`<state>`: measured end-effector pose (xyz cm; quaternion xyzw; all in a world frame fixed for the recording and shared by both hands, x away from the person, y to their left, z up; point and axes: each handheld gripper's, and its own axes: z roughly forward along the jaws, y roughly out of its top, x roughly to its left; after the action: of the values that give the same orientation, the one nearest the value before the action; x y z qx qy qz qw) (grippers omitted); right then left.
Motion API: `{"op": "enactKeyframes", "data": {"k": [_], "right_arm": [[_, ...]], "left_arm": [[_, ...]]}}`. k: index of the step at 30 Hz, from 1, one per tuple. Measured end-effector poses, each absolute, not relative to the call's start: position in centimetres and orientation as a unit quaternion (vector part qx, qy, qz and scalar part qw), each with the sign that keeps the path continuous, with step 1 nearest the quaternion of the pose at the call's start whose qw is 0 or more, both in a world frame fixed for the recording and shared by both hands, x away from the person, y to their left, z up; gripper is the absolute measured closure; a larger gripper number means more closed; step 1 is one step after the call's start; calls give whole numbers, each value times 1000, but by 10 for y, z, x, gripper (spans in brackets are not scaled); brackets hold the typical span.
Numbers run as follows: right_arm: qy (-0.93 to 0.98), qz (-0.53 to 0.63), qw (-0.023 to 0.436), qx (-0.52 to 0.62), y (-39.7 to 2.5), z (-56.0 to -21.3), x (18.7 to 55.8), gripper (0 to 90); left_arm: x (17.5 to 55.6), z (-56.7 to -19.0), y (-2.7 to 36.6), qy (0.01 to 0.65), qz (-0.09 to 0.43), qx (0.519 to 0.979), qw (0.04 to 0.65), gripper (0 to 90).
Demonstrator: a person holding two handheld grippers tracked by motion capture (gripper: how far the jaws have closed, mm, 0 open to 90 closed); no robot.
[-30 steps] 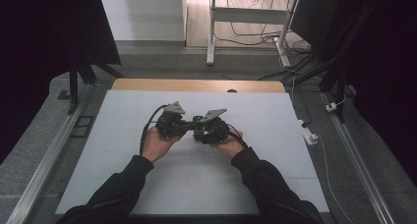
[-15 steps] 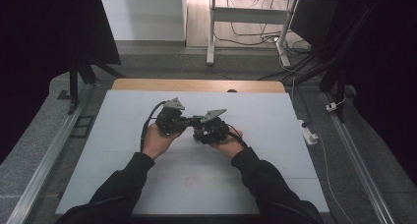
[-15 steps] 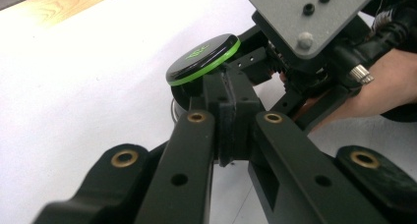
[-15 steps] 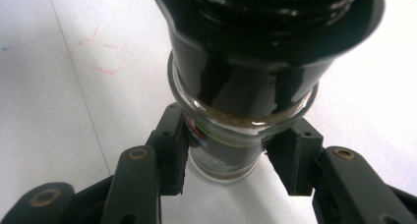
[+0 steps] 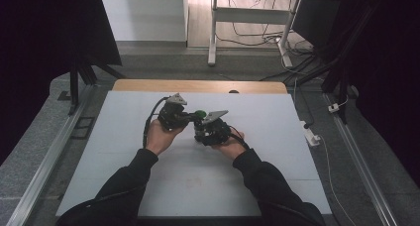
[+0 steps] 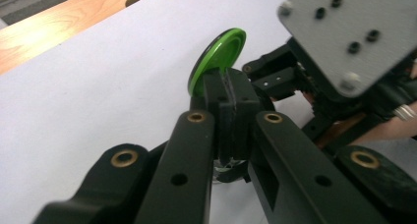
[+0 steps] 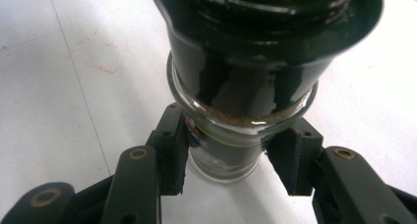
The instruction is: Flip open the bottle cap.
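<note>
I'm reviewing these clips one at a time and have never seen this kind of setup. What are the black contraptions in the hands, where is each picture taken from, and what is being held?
No robot here: a person holds a hand-operated gripper in each hand at a white table. The high view looks down from above the person's side; the left gripper and right gripper meet near the table's middle. The other two pictures come from cameras riding on the grippers, looking along their black fingers. In the left gripper view, the fingers are shut on the edge of a green lid. In the right gripper view, the fingers clamp the neck of a small glass jar with a dark flared top. Nothing else lies near the grippers.
</note>
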<state>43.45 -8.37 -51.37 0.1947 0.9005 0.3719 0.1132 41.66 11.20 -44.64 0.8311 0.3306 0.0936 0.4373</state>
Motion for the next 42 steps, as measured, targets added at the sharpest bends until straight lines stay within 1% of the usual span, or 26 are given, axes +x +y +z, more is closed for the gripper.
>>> {"op": "enactKeyframes", "data": {"k": [8, 15, 16, 17, 37, 42], "right_arm": [[900, 373, 112, 193, -84, -514, 435, 525], [900, 374, 112, 193, -85, -514, 435, 525], [900, 374, 112, 193, -85, -514, 435, 525], [901, 373, 111, 193, -85, -514, 435, 525], [900, 374, 111, 195, -84, -514, 435, 525], [900, 373, 111, 195, -84, -514, 435, 524]], "left_arm": [[414, -445, 112, 323, 89, 835, 437, 883], [407, -440, 117, 320, 82, 832, 446, 773], [406, -439, 118, 320, 81, 831, 447, 773], [405, -438, 119, 321, 81, 831, 447, 729], [370, -436, 150, 335, 81, 823, 452, 408], [357, -437, 155, 334, 82, 825, 448, 290]]}}
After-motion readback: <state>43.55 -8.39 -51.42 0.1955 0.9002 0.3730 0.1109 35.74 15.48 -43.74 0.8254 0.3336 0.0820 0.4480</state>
